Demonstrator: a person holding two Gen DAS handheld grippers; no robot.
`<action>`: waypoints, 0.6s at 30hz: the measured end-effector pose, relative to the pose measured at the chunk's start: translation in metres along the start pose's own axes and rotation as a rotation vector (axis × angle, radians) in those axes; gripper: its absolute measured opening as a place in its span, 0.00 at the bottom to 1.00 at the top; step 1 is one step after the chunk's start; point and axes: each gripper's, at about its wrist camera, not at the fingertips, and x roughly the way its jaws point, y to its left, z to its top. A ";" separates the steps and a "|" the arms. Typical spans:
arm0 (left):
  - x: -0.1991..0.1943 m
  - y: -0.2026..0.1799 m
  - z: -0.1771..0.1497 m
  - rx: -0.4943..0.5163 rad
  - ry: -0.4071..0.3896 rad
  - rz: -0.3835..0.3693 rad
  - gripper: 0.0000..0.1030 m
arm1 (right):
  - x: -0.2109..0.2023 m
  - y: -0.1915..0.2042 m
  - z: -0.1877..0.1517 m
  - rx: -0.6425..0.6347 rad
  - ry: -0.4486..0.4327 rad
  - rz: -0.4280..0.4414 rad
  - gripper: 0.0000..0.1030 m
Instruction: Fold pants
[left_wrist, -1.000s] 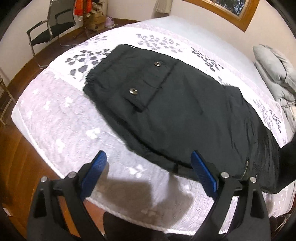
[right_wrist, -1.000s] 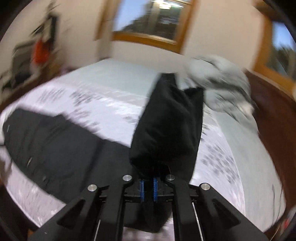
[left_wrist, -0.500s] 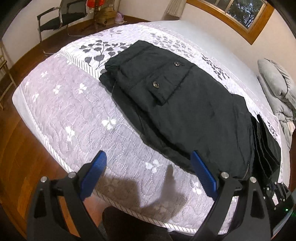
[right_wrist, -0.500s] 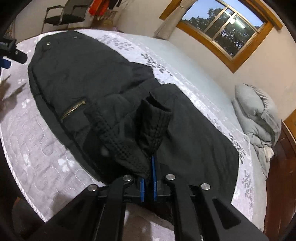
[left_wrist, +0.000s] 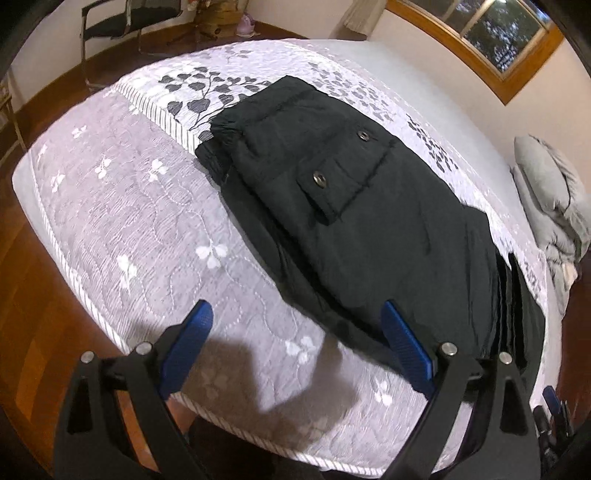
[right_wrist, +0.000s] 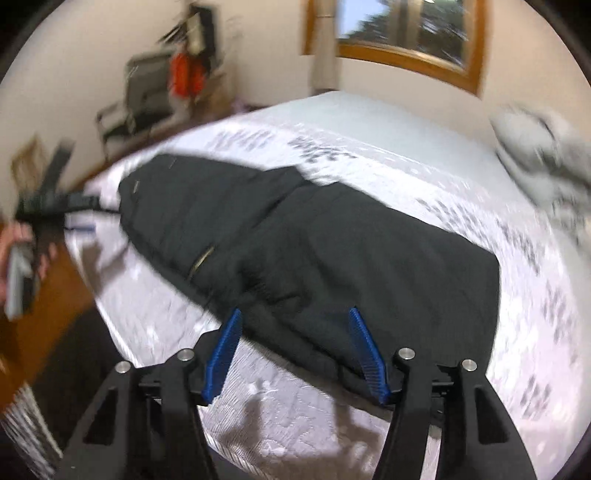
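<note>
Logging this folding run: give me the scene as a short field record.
garment: black pants, lying folded over on the bed
surface: quilted bedspread
visible details: flap pocket with two snap buttons; zipper
left hand-held gripper: open, empty, above the bed edge
right hand-held gripper: open, empty, at the near edge of the pants
background: grey bedding, chair, window
image quality: right wrist view motion-blurred

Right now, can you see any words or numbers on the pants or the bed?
None can be read.
Black pants: two round snap buttons and a zipper, with no label or lettering showing.
Bed quilt: only leaf and flower patterns, no words.
The right wrist view is too blurred to read anything.
</note>
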 end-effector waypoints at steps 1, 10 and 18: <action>0.001 0.002 0.003 -0.015 0.006 -0.020 0.89 | -0.003 -0.013 0.002 0.047 -0.002 -0.002 0.59; 0.015 0.041 0.033 -0.291 0.028 -0.201 0.72 | 0.000 -0.093 -0.003 0.276 0.000 -0.089 0.59; 0.037 0.062 0.045 -0.436 0.048 -0.276 0.63 | 0.019 -0.094 -0.014 0.252 0.027 -0.114 0.58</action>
